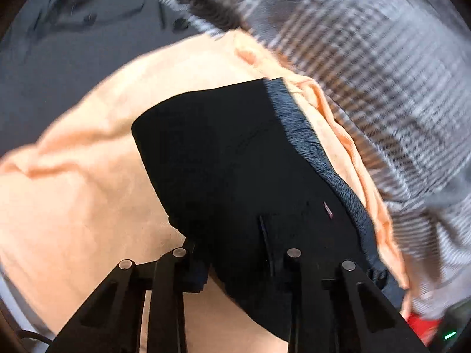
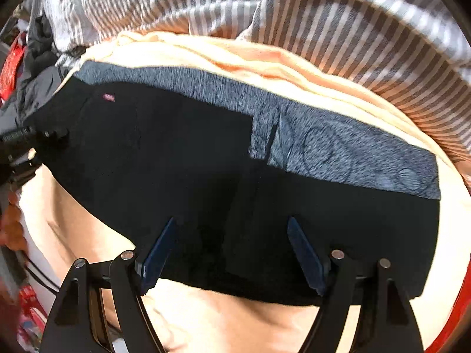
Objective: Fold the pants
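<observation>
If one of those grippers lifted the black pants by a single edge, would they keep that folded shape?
Probably not. The black pants lie in soft folded layers on the peach blanket, so a lifted edge would likely droop and unfold. The fuzzy grey lining suggests thick, fleecy cloth, fairly heavy for pants. That texture should grip rather than slip.

Black pants [image 2: 182,158] lie folded flat on the peach blanket [image 2: 223,317] — grey fleecy lining showing along the far edge, small pink tag near one end
</observation>
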A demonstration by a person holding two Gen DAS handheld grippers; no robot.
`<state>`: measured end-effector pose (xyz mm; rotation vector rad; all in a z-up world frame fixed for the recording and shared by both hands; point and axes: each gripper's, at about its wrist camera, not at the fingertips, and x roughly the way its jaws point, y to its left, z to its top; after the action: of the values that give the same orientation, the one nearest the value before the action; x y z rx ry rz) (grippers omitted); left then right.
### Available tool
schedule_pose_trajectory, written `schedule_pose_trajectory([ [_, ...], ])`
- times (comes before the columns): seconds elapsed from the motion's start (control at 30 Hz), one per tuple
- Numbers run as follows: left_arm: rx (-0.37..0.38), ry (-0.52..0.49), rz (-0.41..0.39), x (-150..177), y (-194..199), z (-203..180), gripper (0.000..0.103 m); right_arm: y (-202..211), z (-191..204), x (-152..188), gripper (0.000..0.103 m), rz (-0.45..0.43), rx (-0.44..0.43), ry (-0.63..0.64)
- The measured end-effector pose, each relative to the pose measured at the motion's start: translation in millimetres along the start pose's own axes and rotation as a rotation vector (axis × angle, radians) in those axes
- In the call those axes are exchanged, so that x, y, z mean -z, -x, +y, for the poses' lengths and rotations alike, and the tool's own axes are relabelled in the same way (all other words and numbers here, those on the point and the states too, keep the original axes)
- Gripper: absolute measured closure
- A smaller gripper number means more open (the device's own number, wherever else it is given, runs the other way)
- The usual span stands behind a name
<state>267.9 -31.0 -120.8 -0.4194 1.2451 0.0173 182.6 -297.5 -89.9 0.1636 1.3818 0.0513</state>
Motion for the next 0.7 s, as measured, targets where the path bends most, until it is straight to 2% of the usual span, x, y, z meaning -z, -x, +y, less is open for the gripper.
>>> schedule_pose_trajectory([
  [0.13,-0.112,-0.154,-0.069,10,13,-28,0.072,25,8,-26,0.022,0.010,-0.090,0.007],
  [0.23,-0.156,-0.253,-0.107,17,20,-43,0.072,41,24,-56,0.022,0.028,-0.165,0.026],
  [0.37,-0.187,-0.345,-0.132,21,27,-58,0.072,57,57,-102,0.020,0.042,-0.247,0.060],
  [0.5,-0.196,-0.404,-0.157,27,34,-69,0.072,49,105,-144,0.018,0.123,-0.316,0.112],
  [0.7,-0.200,-0.497,-0.195,36,38,-84,0.072,18,183,-179,0.018,0.257,-0.311,0.290],
])
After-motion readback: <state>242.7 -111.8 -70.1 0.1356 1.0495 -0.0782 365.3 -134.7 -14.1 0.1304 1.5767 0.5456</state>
